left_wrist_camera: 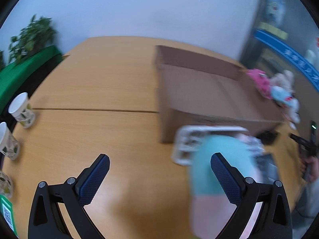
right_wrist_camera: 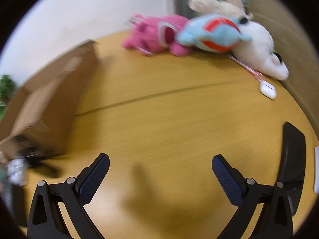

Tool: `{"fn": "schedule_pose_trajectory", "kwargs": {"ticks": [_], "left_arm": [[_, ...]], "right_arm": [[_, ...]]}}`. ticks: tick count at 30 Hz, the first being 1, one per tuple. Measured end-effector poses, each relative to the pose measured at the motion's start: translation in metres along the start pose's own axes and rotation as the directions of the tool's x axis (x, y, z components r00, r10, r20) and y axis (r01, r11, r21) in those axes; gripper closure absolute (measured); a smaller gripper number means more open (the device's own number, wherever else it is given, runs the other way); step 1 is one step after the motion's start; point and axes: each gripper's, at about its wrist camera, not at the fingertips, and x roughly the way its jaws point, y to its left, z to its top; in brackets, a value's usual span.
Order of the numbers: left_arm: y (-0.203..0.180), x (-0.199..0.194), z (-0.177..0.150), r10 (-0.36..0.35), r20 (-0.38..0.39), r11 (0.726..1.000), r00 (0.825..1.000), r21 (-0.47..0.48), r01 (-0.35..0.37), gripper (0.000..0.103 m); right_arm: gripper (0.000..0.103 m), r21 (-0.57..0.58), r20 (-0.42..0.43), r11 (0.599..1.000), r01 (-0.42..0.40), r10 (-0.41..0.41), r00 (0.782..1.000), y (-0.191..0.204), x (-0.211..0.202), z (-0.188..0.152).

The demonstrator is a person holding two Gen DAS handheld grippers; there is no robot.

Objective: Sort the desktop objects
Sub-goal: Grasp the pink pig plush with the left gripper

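A yellow wooden table [right_wrist_camera: 169, 119] stands by a white wall [left_wrist_camera: 129, 10]. The cardboard box [left_wrist_camera: 199, 91] sits on it. Soft toys [right_wrist_camera: 199, 33] lie behind the box, near the table's far edge. Both the left gripper [left_wrist_camera: 159, 177] and right gripper [right_wrist_camera: 160, 177] are spread wide, holding nothing, with bare table in front.

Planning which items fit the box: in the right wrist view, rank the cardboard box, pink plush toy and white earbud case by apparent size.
1. Cardboard box, largest, though it sits nearer the camera.
2. Pink plush toy, clearly smaller, but farther back.
3. White earbud case, by far the smallest.
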Motion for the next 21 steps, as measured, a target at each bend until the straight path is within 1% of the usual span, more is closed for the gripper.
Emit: {"fn": "schedule_pose_trajectory", "kwargs": {"ticks": [2, 3, 4, 6, 7, 8, 9, 10, 11, 12, 13, 14, 15, 17, 18, 20, 21], "left_arm": [[-0.028, -0.007, -0.014, -0.069, -0.043, 0.996, 0.997, 0.062, 0.072, 0.000], [-0.043, -0.006, -0.023, -0.082, -0.076, 0.991, 0.994, 0.097, 0.090, 0.000], [-0.055, -0.003, -0.033, -0.075, -0.117, 0.989, 0.990, 0.121, 0.089, 0.000], [-0.070, 0.009, -0.052, -0.042, -0.190, 0.988, 0.981, 0.138, 0.070, 0.001], [-0.074, 0.013, -0.062, -0.051, -0.215, 0.989, 0.975, 0.122, 0.079, 0.002], [-0.075, 0.015, -0.071, -0.092, -0.239, 0.990, 0.967, 0.084, 0.115, 0.011], [-0.078, 0.015, -0.081, -0.116, -0.259, 0.990, 0.959, 0.052, 0.134, 0.015], [-0.076, 0.017, -0.083, -0.113, -0.260, 0.991, 0.959, 0.043, 0.129, 0.016], [-0.077, 0.016, -0.087, -0.109, -0.251, 0.992, 0.962, 0.038, 0.123, 0.016], [-0.077, 0.013, -0.091, -0.106, -0.243, 0.993, 0.964, 0.030, 0.117, 0.018], [-0.075, 0.012, -0.092, -0.107, -0.239, 0.993, 0.965, 0.015, 0.113, 0.021], [-0.073, 0.012, -0.093, -0.108, -0.232, 0.994, 0.967, -0.003, 0.110, 0.024], [-0.070, 0.010, -0.096, -0.117, -0.225, 0.993, 0.967, -0.033, 0.113, 0.024], [-0.071, 0.011, -0.095, -0.121, -0.218, 0.992, 0.969, -0.053, 0.112, 0.027], [-0.070, 0.008, -0.097, -0.121, -0.212, 0.992, 0.970, -0.059, 0.111, 0.027], [-0.072, 0.006, -0.100, -0.114, -0.204, 0.993, 0.972, -0.059, 0.104, 0.028], [-0.074, 0.006, -0.101, -0.110, -0.198, 0.993, 0.974, -0.055, 0.100, 0.028]], "right_arm": [[0.000, -0.034, 0.035, 0.997, -0.074, 0.075, 0.997, 0.022, -0.020, -0.001], [0.000, -0.066, 0.055, 0.991, -0.115, 0.119, 0.991, 0.035, -0.033, -0.002], [0.000, -0.096, 0.064, 0.984, -0.150, 0.156, 0.986, 0.050, -0.041, -0.003], [0.000, -0.150, 0.062, 0.966, -0.210, 0.221, 0.973, 0.078, -0.052, -0.005], [0.000, -0.185, 0.051, 0.950, -0.251, 0.265, 0.963, 0.095, -0.058, -0.009], [0.000, -0.204, 0.045, 0.941, -0.271, 0.285, 0.957, 0.109, -0.062, -0.010], [0.000, -0.238, 0.032, 0.921, -0.308, 0.324, 0.945, 0.126, -0.067, -0.014], [0.000, -0.263, 0.023, 0.905, -0.333, 0.351, 0.936, 0.138, -0.071, -0.018], [0.000, -0.302, 0.012, 0.879, -0.370, 0.391, 0.920, 0.157, -0.078, -0.025], [0.000, -0.317, 0.003, 0.861, -0.397, 0.419, 0.908, 0.167, -0.081, -0.028], [0.000, -0.322, -0.010, 0.842, -0.433, 0.454, 0.891, 0.177, -0.087, -0.033], [0.000, -0.313, -0.035, 0.807, -0.500, 0.516, 0.856, 0.190, -0.093, -0.037], [0.000, -0.308, -0.050, 0.786, -0.536, 0.549, 0.834, 0.197, -0.097, -0.040], [0.000, -0.312, -0.085, 0.736, -0.601, 0.608, 0.789, 0.223, -0.104, -0.044], [0.000, -0.321, -0.101, 0.706, -0.631, 0.637, 0.764, 0.239, -0.109, -0.046], [0.001, -0.338, -0.137, 0.653, -0.678, 0.679, 0.722, 0.266, -0.117, -0.052], [0.001, -0.339, -0.154, 0.634, -0.695, 0.691, 0.706, 0.281, -0.118, -0.054]]}}
